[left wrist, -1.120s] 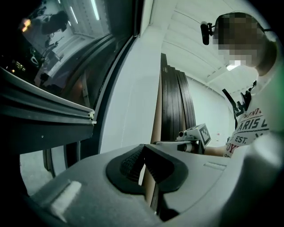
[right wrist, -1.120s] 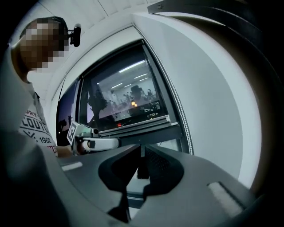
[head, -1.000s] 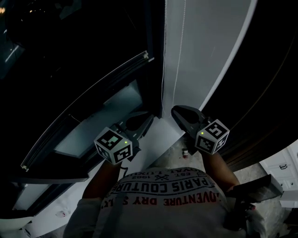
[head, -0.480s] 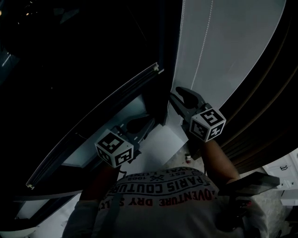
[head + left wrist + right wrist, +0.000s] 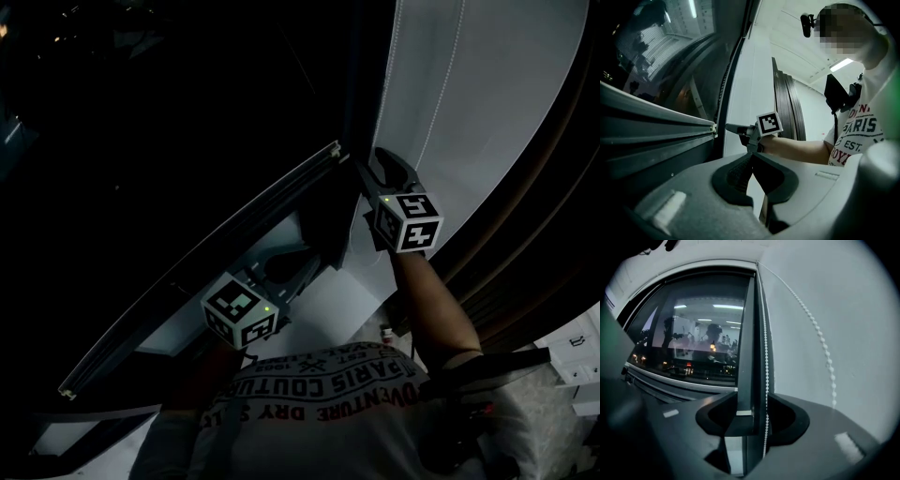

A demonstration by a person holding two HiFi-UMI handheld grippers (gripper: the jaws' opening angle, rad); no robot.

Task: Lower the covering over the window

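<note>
The right gripper [image 5: 375,167], right of centre in the head view against the white wall [image 5: 497,84], has just been opening its jaws. They stand wide, and the blind's bead chain [image 5: 766,380] hangs loose between them beside the window frame [image 5: 745,333]. The left gripper [image 5: 302,267], at lower centre, is closed and empty.

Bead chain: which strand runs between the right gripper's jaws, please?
The strand beside the window frame; the jaws have just been opening round it. The other crosses the white wall.
</note>
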